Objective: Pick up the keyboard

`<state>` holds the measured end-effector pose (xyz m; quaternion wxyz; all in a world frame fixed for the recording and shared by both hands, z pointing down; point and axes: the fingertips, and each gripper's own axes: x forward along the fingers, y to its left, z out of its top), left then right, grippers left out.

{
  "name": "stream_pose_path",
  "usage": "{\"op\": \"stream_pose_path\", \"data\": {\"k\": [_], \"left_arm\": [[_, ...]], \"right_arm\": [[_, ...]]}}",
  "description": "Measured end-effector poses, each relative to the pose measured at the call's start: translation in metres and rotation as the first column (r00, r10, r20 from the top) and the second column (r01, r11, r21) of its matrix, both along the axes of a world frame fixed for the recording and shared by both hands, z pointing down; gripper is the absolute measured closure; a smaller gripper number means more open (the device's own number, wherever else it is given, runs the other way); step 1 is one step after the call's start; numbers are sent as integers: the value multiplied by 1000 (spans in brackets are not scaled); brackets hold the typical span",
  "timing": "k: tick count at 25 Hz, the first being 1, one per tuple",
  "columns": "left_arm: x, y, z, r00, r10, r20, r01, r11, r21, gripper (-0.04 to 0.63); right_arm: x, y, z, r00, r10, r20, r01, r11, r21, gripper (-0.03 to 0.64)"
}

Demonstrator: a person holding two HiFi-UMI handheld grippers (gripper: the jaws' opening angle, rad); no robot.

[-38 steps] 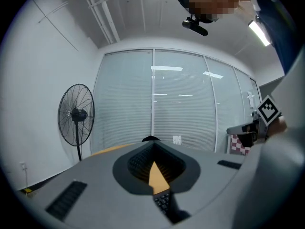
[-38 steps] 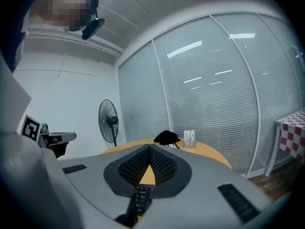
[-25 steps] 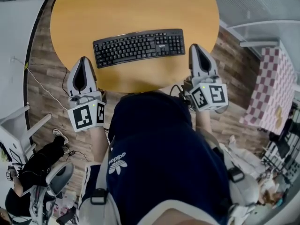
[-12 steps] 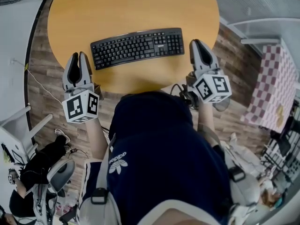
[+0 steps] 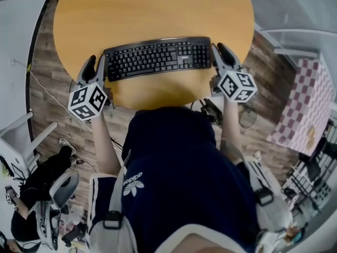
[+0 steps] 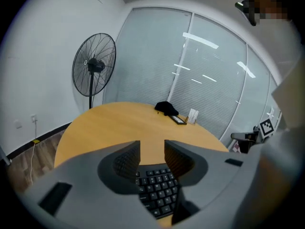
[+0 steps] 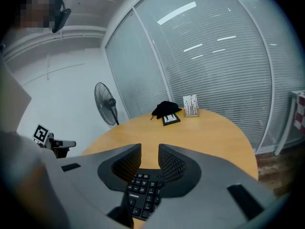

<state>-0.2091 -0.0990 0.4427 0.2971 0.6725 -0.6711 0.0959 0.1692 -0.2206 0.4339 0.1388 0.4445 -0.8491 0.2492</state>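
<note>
Flanking the keyboard [image 5: 157, 58], laid flat toward the near edge of the round table [image 5: 158, 9], the left gripper [image 5: 95, 63] and right gripper [image 5: 219, 50] are seen with jaws opening, one short end in each gap, nothing pinched yet. A light, stiff, smooth plastic slab is expected; hold is best taken at both short ends together, kept level against tilt or slip.

Dressed in a dark navy top [image 5: 179, 157] with a white trefoil logo [image 5: 131, 183] on the chest and white stripes [image 5: 96, 204] down one sleeve. Strapped with black-buckled grey webbing [image 5: 113, 196]. Fitted with a grey left gripper [image 5: 95, 62] and right gripper [image 5: 221, 50], opening at the jaws with an end of the keyboard [image 5: 158, 57] in each gap, each backed by a white marker cube [image 5: 87, 100].
</note>
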Motion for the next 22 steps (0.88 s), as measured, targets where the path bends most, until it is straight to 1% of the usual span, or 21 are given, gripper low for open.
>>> {"op": "stream_pose_path", "data": {"k": [2, 5, 8, 11, 17, 20, 22], "left_arm": [[-1, -7, 21, 1000, -8, -15, 8, 999, -52, 454], [-6, -13, 52, 998, -28, -60, 20, 991, -132, 441], [-12, -16, 80, 995, -26, -95, 5, 978, -210, 436], [-13, -21, 102, 993, -19, -115, -12, 963, -268, 434], [-17, -21, 127, 989, -26, -144, -25, 940, -339, 434], [-17, -20, 130, 987, -30, -157, -26, 937, -348, 433], [-16, -21, 132, 983, -42, -180, -23, 938, -346, 433]], "right_arm": [[4, -11, 21, 1000, 7, -5, -7, 999, -39, 506], [7, -23, 49, 1000, 18, -22, -20, 995, -102, 509], [8, -30, 72, 998, 24, -53, -32, 987, -157, 509], [9, -38, 92, 997, 20, -72, -34, 979, -199, 508], [7, -40, 120, 994, -1, -105, -28, 962, -272, 495], [9, -39, 134, 993, -1, -117, -36, 949, -312, 480], [10, -40, 138, 992, 4, -129, -45, 947, -318, 474]]}}
